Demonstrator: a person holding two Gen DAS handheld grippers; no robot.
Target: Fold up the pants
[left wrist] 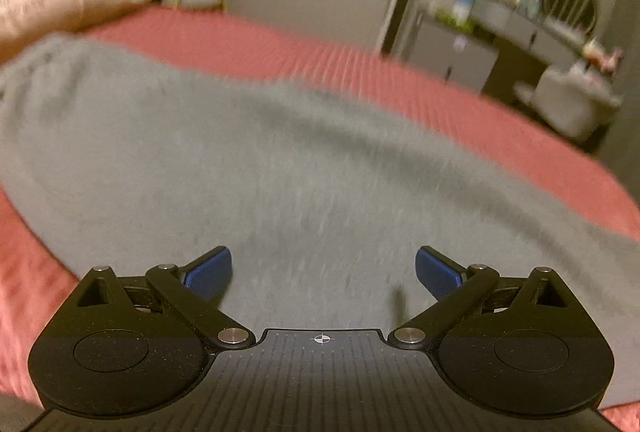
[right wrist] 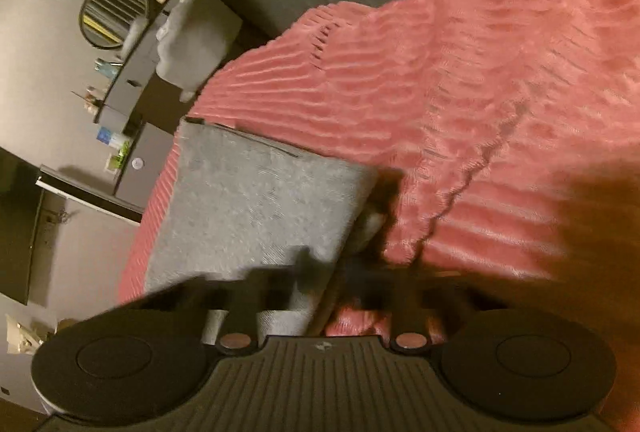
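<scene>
Grey pants (left wrist: 248, 160): spread across a ribbed pink bedspread (left wrist: 360, 72), bare cover beyond the far edge and to the right. Left gripper (left wrist: 324, 272): released, blue pads wide apart above the cloth, nothing between them. Right gripper (right wrist: 320, 284): blurred, clenched at the pants' (right wrist: 256, 200) near right edge; whether it pinches cloth cannot be told.

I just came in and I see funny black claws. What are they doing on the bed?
Someone is folding grey pants on a pink ribbed bedspread, with a gripper in each hand. The left gripper hangs over the pants with its jaws wide open, holding nothing. The right gripper is blurred and shut at the pants' edge; whether it pinches the cloth can't be told.
</scene>
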